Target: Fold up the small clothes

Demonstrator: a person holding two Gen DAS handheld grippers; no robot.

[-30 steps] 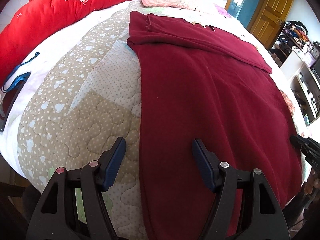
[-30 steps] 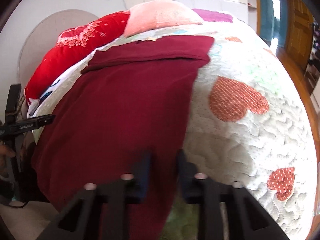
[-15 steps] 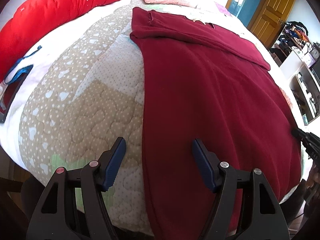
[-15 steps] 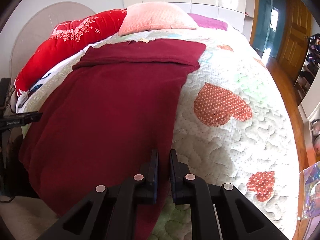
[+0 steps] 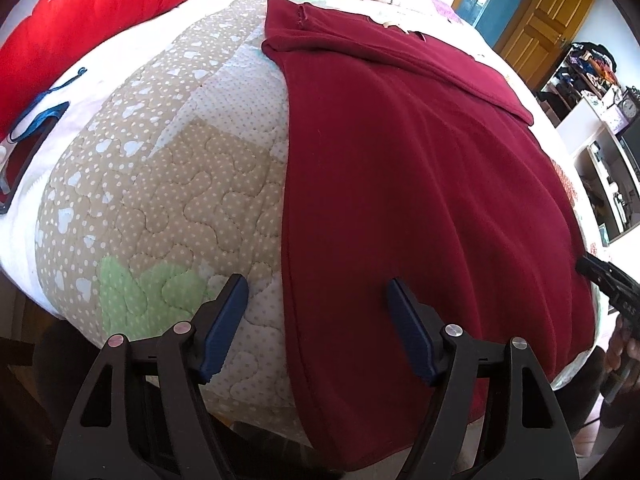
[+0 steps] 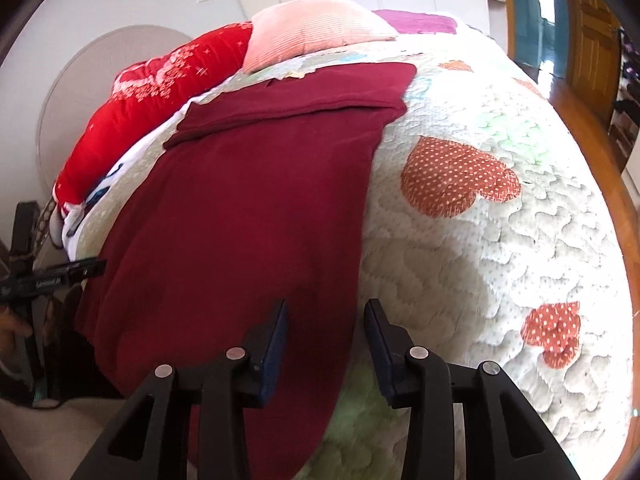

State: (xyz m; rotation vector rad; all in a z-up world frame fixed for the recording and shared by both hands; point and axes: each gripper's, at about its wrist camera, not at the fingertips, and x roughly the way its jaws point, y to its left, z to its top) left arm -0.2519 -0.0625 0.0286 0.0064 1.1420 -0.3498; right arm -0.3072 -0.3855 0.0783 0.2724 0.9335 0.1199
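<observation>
Dark red fleece garment (image 5: 400, 184) lies spread flat on the quilted patchwork bed cover (image 5: 172, 184), its far end folded over in a band near the pink ribbed pillow (image 6: 312, 32); near hem drapes over the bed edge. Left gripper (image 5: 318, 320): blue-padded fingers (image 5: 224, 320) spread wide, straddling the garment's left edge, holding nothing. Right gripper (image 6: 326, 340): fingers moderately apart, astride the garment's right edge, nothing pinched. Red snowflake-print duvet (image 5: 120, 4) bunched along the bed's far left side. Orange dotted heart patches (image 6: 456, 176) on the cover right of the garment.
</observation>
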